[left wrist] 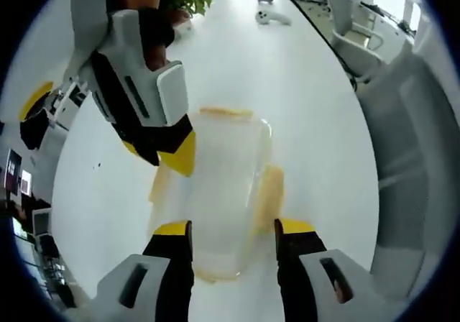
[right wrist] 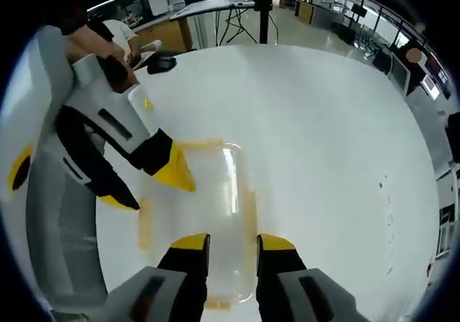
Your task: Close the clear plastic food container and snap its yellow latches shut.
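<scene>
- A clear plastic food container [left wrist: 219, 192] is seen lying on a white table [left wrist: 302, 99], with its lid on top.
- In the left gripper view, the left gripper [left wrist: 233, 239] is held over the near end of the container; its jaws are parted, one on each side of the container's near part, and whether they press on it cannot be told.
- A yellow latch [left wrist: 268, 192] is seen along one long side of the container, a second [left wrist: 159, 184] along the opposite side, and a third [left wrist: 225, 111] at the far end.
- The right gripper [left wrist: 169, 153] enters that view from the upper left, its yellow-tipped jaws set down at the container's edge, close to the side latch; how far they are parted cannot be judged there.
- In the right gripper view, the right gripper [right wrist: 232, 246] is held with a narrow gap between its jaws, above the container [right wrist: 215, 207]; contact cannot be told.
- The left gripper [right wrist: 154, 182] is seen there at the left, its jaws spread over the container's side.
- A game controller [left wrist: 272, 16] lies well apart on the far table.
</scene>
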### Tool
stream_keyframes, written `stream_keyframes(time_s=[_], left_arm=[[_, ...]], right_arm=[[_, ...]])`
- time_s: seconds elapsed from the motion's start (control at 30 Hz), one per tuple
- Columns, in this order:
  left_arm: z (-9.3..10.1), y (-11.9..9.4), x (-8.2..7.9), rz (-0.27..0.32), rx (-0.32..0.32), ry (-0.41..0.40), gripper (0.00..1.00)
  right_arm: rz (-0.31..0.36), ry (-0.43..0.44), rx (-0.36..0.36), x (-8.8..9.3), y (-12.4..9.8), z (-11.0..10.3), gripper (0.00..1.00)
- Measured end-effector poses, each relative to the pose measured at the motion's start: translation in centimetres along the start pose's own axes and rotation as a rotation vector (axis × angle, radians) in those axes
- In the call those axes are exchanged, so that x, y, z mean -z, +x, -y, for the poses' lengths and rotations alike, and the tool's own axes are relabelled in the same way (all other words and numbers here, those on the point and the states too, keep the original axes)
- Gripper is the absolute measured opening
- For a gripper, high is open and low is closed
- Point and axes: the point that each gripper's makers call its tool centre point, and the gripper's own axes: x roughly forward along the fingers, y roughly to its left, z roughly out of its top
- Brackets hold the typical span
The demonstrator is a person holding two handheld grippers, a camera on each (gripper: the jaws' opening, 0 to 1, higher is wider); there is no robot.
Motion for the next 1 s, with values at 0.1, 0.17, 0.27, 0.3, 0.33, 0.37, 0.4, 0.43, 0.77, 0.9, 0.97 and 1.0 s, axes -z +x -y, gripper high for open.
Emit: stream_keyframes(time_s=[0.1,0.17,0.27,0.3,0.33,0.37,0.4,0.43,0.77,0.9,0.97,1.0], left_arm=[[0.0,0.1,0.0,-0.001,-0.025,0.008,0.43],[0.0,0.2,0.1,0.0,-0.038,0.014,0.43],[-0.2,0.2,0.1,0.015,-0.061,0.013,0.42],[-0.2,0.2,0.1,0.019,-0.066,0.01,0.41],[-0.3,0.2,0.1,0.022,-0.073,0.012,0.41],[-0.3,0.2,0.1,0.022,-0.076,0.011,0.41],[-0.3,0.3,0.1,0.022,-0.082,0.01,0.41],[-0.3,0.3,0.1,0.022,-0.086,0.01,0.41],[-0.5,0.4,0.1,0.02,-0.107,-0.015,0.37],[-0.6,0.5,0.1,0.022,-0.113,-0.016,0.35],[-1.3,0.5,0.9,-0.026,-0.183,-0.006,0.33],[-0.9,1.0,0.5,-0.012,-0.174,-0.012,0.33]], right_arm=[[-0.015,-0.014,-0.023,0.0,0.1,0.0,0.23],[-0.021,-0.014,-0.039,0.0,0.2,0.0,0.23],[-0.029,-0.013,-0.065,-0.1,0.3,0.0,0.24],[-0.029,-0.017,-0.07,-0.1,0.3,-0.1,0.24],[-0.03,-0.023,-0.079,-0.1,0.4,-0.1,0.24],[-0.031,-0.021,-0.083,-0.1,0.4,-0.1,0.24],[-0.035,-0.026,-0.089,-0.1,0.4,-0.1,0.24],[-0.039,-0.031,-0.091,-0.1,0.4,-0.1,0.24],[-0.103,-0.102,-0.166,-0.2,0.7,-0.3,0.24],[-0.127,-0.097,-0.181,-0.2,0.9,-0.4,0.23],[-0.133,-0.094,-0.196,-0.1,1.1,-0.3,0.22],[-0.137,-0.091,-0.21,-0.1,1.1,-0.4,0.21]])
